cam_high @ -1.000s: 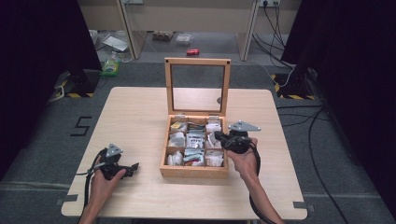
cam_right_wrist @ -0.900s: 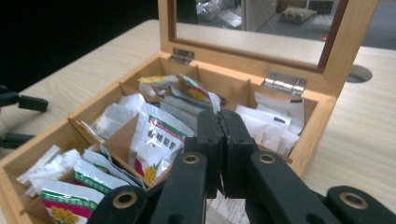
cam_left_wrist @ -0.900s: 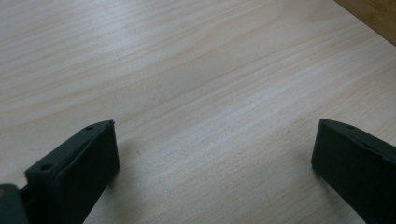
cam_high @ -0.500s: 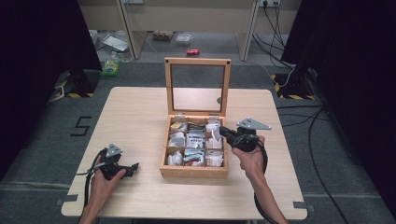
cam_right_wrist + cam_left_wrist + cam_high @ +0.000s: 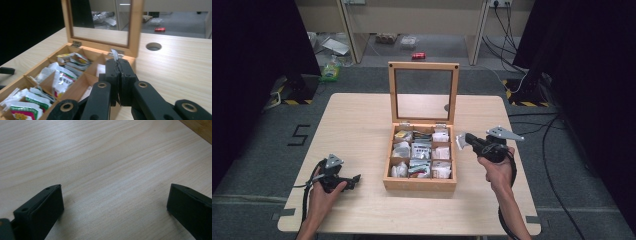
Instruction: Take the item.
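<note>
White paper shows between your right claw's [image 5: 119, 65] clamped jaws: a sachet [image 5: 115, 54], its tip poking up past them. In the high view that claw [image 5: 462, 140] sits just off the box's [image 5: 419, 184] right wall, level with the back row, so the box lies to its left and the bare worktop [image 5: 357, 125] to its right. The sachet's long axis runs along the jaws. Your left claw [image 5: 113, 200] rests spread wide and empty on the worktop, well apart from the box, so the right hand [image 5: 497, 170] is far nearer.
</note>
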Action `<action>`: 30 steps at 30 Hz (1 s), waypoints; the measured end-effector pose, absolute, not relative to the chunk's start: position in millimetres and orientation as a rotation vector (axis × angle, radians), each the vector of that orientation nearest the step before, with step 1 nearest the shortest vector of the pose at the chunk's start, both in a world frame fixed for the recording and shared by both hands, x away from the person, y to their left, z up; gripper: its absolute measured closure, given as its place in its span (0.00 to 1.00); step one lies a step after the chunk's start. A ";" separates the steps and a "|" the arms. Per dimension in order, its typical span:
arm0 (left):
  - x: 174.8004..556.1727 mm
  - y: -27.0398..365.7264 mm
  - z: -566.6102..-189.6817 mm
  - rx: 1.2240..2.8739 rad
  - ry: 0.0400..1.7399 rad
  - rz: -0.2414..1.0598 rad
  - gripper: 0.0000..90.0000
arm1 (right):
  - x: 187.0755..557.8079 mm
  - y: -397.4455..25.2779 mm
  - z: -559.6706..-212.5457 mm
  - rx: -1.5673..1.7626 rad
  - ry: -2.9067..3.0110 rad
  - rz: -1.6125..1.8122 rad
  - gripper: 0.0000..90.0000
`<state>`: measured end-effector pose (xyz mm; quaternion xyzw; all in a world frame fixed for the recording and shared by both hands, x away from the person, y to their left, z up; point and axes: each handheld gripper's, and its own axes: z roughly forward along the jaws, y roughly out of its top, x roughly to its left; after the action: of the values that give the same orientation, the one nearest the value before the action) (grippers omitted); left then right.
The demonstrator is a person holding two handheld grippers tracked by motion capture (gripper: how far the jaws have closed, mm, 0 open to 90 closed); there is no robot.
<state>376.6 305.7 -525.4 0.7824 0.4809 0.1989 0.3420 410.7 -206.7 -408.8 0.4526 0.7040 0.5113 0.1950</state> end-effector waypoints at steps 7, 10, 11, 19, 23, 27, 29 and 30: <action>376.6 305.7 -525.5 2.032 1.251 0.517 0.00 | 416.4 -222.8 -422.3 1.342 1.953 1.390 0.98; 376.6 305.7 -525.5 2.034 1.251 0.517 0.00 | 420.1 -227.5 -429.7 1.366 1.954 1.364 0.98; 376.6 305.7 -525.5 2.034 1.251 0.517 0.00 | 420.8 -228.5 -432.4 1.378 1.956 1.356 0.98; 376.6 305.7 -525.5 2.033 1.251 0.517 0.00 | 424.0 -231.9 -447.2 1.416 1.976 1.305 0.98; 376.6 305.7 -525.5 2.033 1.251 0.517 0.00 | 425.3 -232.3 -453.7 1.428 1.987 1.291 0.98; 376.6 305.7 -525.5 2.033 1.251 0.517 0.00 | 426.2 -231.5 -457.9 1.438 1.996 1.283 0.98; 376.6 305.7 -525.5 2.033 1.251 0.517 0.00 | 426.5 -230.8 -461.0 1.440 2.005 1.281 0.97; 376.6 305.7 -525.5 2.033 1.251 0.517 0.00 | 426.7 -230.5 -462.2 1.438 2.008 1.277 0.97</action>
<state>376.6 305.7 -525.5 0.7821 0.4812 0.1988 0.3424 426.7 -230.5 -462.2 0.5088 0.7105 0.4517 0.1796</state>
